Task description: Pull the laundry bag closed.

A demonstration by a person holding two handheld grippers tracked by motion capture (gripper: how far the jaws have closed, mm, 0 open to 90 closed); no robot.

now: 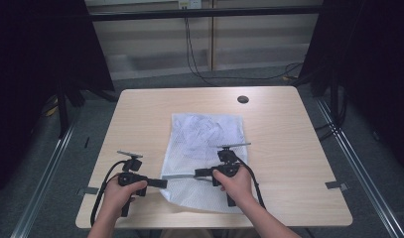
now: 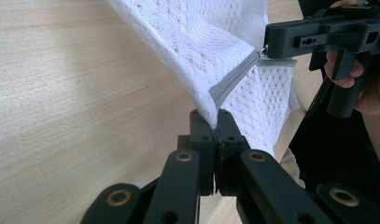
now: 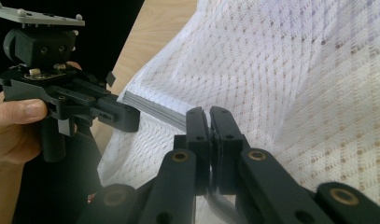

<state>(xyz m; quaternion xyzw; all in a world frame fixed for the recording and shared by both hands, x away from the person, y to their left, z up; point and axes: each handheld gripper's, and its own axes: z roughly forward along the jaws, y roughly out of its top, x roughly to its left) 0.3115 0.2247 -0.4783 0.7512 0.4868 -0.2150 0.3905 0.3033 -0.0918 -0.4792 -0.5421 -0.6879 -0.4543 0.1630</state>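
A white mesh laundry bag [image 1: 204, 144] lies flat in the middle of the table, with clothing faintly visible inside near its far end. A grey zipper [image 1: 179, 176] runs along its near left edge. My left gripper [image 1: 164, 183] is shut on the bag's corner [image 2: 211, 109] at the zipper's end [image 2: 214, 122]. My right gripper [image 1: 197, 173] is shut on the zipper pull [image 2: 262, 50], a short way along the zipper [image 3: 150, 106] from the left one. In the right gripper view, the jaws [image 3: 208, 116] close over the grey zipper tape, with the left gripper [image 3: 134, 119] facing them.
The light wooden table [image 1: 140, 114] has a dark cable hole [image 1: 242, 99] near its far edge. Bare wood lies left and right of the bag. Dark curtains and cables stand beyond the table.
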